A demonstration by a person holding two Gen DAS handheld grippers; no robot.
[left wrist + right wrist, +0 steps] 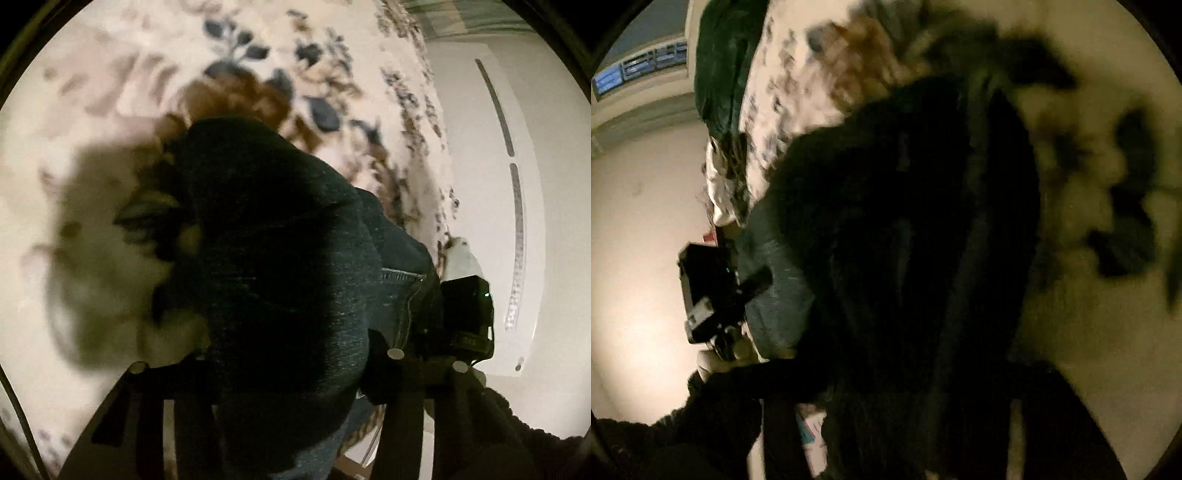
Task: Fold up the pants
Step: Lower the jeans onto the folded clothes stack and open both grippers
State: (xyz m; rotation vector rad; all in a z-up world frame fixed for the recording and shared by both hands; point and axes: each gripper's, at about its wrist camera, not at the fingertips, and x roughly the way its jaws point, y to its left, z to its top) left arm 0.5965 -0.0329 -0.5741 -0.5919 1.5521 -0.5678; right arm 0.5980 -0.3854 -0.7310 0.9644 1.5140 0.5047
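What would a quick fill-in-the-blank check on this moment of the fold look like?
1. The garment bunched up before both cameras is a pair of dark ____ jeans.
2. The bedspread under them is cream with a ____ print.
3. In the left wrist view, the right gripper shows at the jeans' ____ edge.
4. The crumpled cloth at the far end of the bed is dark ____.

Missing words: blue; floral; right; green

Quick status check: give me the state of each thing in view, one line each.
Dark blue denim pants: bunched, lifted above the bedspread, not yet folded flat.
Left hand-held gripper: fingers hidden by denim; grip unclear.
Right hand-held gripper: fingertips buried in dark fabric; grip unclear.
Cream floral bedspread: spread out, blurred.
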